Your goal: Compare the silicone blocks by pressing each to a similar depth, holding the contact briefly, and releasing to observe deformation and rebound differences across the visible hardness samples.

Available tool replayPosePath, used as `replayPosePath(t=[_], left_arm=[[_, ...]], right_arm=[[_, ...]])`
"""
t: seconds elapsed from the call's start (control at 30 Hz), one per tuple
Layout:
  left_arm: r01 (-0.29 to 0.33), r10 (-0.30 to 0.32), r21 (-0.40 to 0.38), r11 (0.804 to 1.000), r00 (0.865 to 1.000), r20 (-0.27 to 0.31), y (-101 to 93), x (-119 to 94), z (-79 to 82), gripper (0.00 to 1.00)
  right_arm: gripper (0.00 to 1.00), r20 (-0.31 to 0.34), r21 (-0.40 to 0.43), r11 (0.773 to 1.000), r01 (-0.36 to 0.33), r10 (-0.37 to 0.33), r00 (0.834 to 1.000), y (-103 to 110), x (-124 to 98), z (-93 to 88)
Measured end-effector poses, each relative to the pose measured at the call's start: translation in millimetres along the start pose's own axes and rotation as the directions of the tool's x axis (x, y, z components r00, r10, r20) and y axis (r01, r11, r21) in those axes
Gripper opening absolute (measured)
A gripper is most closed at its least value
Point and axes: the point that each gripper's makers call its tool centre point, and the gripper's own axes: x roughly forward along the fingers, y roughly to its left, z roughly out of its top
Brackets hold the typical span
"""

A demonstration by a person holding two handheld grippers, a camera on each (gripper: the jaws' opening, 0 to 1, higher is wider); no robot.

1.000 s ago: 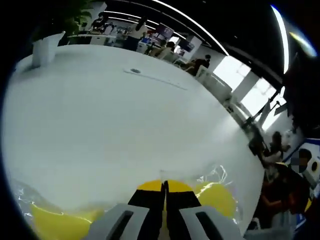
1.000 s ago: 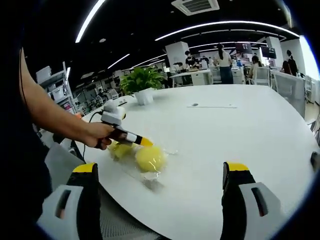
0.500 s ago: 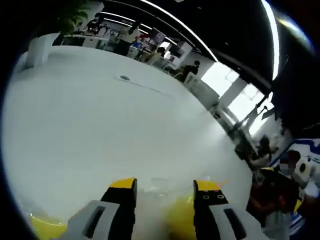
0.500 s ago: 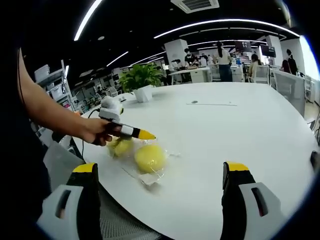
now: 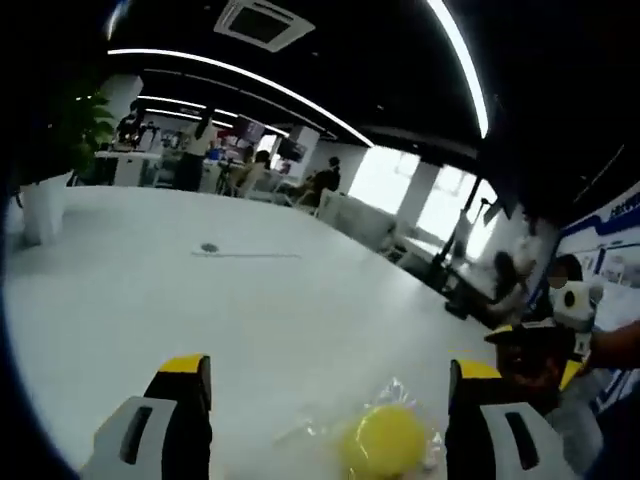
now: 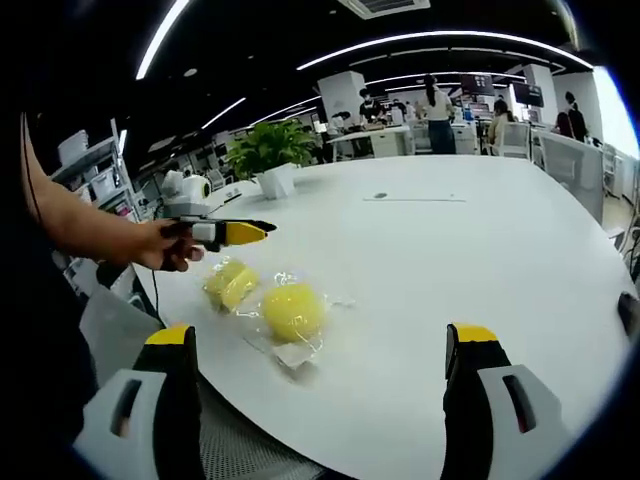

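Observation:
Two yellow silicone blocks in clear wrap lie on the white table (image 6: 500, 250): a round one (image 6: 293, 310) and a squarer one (image 6: 230, 283) to its left. In the left gripper view the round block (image 5: 385, 440) lies low between the jaws, below the tips. My left gripper (image 5: 330, 368) is open and holds nothing. In the right gripper view a hand holds the left gripper (image 6: 250, 232) in the air above and left of the blocks, clear of them. My right gripper (image 6: 322, 335) stands wide open at the table's near edge, short of the round block.
A green plant in a white pot (image 6: 275, 182) stands at the table's far left, and the pot (image 5: 40, 205) also shows in the left gripper view. A small dark disc (image 6: 380, 196) lies far back on the table (image 5: 150, 300). People sit at desks beyond.
My left gripper, shut and down on the yellow blocks a second ago, has opened and lifted up and away from them. The right gripper has stayed in place, open.

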Motion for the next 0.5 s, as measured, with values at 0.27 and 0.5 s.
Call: replayPosePath(t=[0.27,0.5], left_arm=[[-0.063,0.061,0.059,0.996,0.998,0.032,21.5,-52,19.8,1.0],[-0.093,0.093,0.132,0.987,0.996,0.0,33.4,-110,7.3,1.0]], right_arm=[[0.97,-0.002,-0.036,0.999,0.012,-0.012,1.0,4,8,1.1],[0.97,0.003,-0.056,0.997,0.055,-0.055,0.998,1,11,-1.8]])
